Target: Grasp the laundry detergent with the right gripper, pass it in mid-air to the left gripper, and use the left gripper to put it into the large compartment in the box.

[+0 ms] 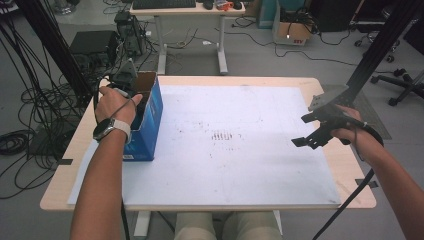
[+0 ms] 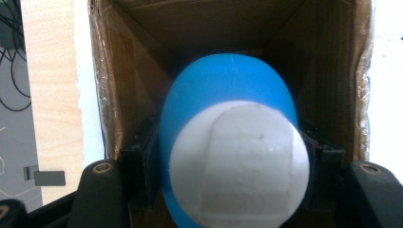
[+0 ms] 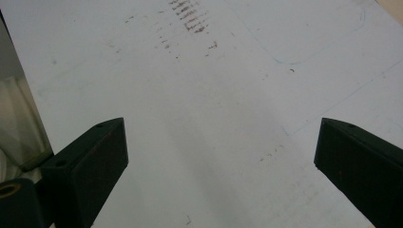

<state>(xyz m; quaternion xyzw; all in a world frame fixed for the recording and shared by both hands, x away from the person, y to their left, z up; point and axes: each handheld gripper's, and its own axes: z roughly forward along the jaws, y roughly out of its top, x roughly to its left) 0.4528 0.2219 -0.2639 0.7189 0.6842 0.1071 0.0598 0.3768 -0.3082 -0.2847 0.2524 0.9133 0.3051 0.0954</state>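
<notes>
A rounded blue object (image 2: 223,85) with a flat white end sits between my left gripper's (image 2: 233,159) jaws, which are shut on its sides. It hangs inside an open cardboard box (image 2: 228,28), brown within and blue outside (image 1: 147,135), at the left edge of the table. In the high view my left gripper (image 1: 140,102) reaches down into the box and its jaws are hidden there. My right gripper (image 1: 300,131) hovers over the right side of the white mat (image 1: 230,165). In the right gripper view it (image 3: 221,142) stands open with nothing between its jaws.
The white mat covers most of the wooden table (image 1: 75,145) and has dark smudges (image 1: 222,135) at its middle. Beyond the table stand a desk (image 1: 190,10), an office chair (image 1: 402,82) and black frame posts. Cables (image 1: 20,140) lie on the floor at the left.
</notes>
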